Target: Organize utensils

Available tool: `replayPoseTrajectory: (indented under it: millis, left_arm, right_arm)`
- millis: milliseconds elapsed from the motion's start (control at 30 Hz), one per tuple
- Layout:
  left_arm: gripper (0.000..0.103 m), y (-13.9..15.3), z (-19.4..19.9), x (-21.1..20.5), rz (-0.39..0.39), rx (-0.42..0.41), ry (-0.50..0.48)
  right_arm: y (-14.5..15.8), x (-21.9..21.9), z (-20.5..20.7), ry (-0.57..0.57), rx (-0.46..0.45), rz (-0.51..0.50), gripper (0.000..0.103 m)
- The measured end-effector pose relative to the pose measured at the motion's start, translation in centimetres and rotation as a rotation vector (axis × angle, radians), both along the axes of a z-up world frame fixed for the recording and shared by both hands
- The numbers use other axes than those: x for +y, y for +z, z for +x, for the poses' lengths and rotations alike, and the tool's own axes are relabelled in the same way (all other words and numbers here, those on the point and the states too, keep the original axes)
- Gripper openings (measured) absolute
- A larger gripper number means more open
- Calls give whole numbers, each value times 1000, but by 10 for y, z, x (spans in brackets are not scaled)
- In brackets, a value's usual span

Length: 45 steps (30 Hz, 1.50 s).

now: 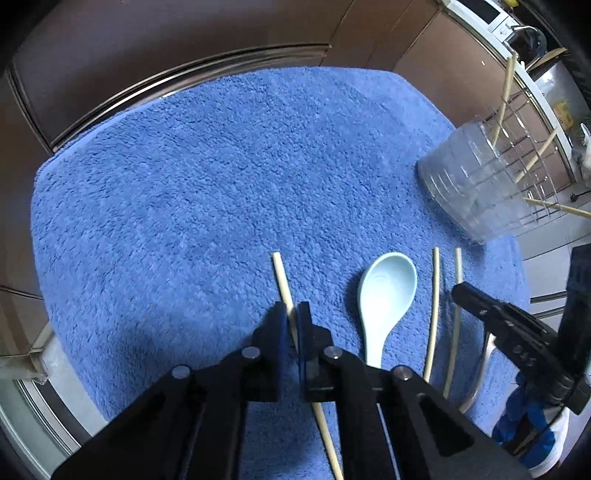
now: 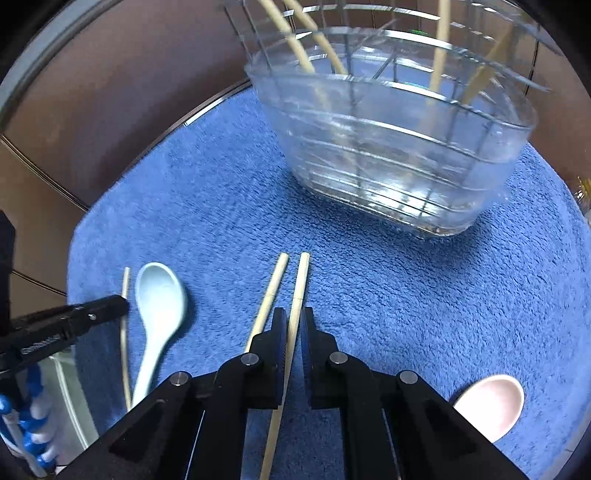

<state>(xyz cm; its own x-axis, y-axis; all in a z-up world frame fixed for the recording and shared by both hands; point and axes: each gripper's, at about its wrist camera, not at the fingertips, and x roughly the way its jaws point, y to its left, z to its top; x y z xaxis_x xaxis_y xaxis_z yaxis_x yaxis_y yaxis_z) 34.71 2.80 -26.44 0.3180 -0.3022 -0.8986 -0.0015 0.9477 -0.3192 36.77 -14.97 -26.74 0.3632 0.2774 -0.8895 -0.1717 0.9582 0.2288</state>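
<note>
A blue towel (image 1: 184, 184) covers the table, whose metal-edged rim (image 1: 155, 79) curves round its far side, with brown cabinet fronts (image 1: 147, 33) beyond. At the towel's far right stands the clear plastic utensil holder (image 2: 399, 147), a grid of slots across its top, with several chopsticks already leaning in it.

On the towel, nearest the holder, lie two chopsticks side by side. The right gripper (image 2: 293, 325) is clamped on the right-hand chopstick (image 2: 301, 280), which runs lengthwise between its fingers and points at the holder straight ahead; its twin (image 2: 275, 284) lies touching the outside of the left finger. So the right hand is the nearer to the holder, and its stick is already aimed that way.

Further left the left gripper (image 1: 293, 321) is closed on a single chopstick (image 1: 281, 277), also lying along its pointing line; the holder lies well off to its right.

Between the two grippers rests a pale blue spoon (image 1: 388, 291), bowl up. A pink spoon (image 2: 491, 402) lies at the near right edge, apart from the rest.
</note>
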Motion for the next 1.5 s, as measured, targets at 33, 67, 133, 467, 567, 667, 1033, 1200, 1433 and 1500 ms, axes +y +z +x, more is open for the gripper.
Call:
replayPoseTrajectory:
  millis: [33, 67, 133, 467, 567, 667, 1033, 1200, 1433, 1500]
  left_arm:
    - [4, 1, -5, 3, -13, -15, 0]
    - [4, 4, -9, 3, -17, -34, 1]
    - [4, 12, -18, 3, -21, -78, 0]
    - [4, 62, -55, 22, 12, -291, 33]
    - [4, 76, -66, 32, 31, -340, 35]
    - [3, 88, -72, 34, 51, -378, 35]
    - [3, 121, -91, 28, 20, -473, 33]
    - [2, 141, -95, 21, -26, -514, 21]
    - [0, 193, -85, 8, -109, -625, -12]
    - [0, 209, -80, 2, -138, -660, -29]
  right_arm:
    - [5, -1, -4, 2, -21, 14, 7]
    - [7, -3, -10, 1, -37, 18, 7]
    - [18, -5, -19, 10, -78, 42, 7]
    - [71, -33, -73, 12, -287, 86, 6]
    - [86, -34, -89, -4, -342, 92, 6]
    - [97, -41, -99, -20, -383, 95, 6]
    - [132, -53, -131, -48, -508, 94, 6]
    - [144, -53, -134, -44, -548, 94, 6]
    - [178, -54, -129, -40, -639, 120, 6]
    - [192, -54, -124, -43, -676, 129, 6]
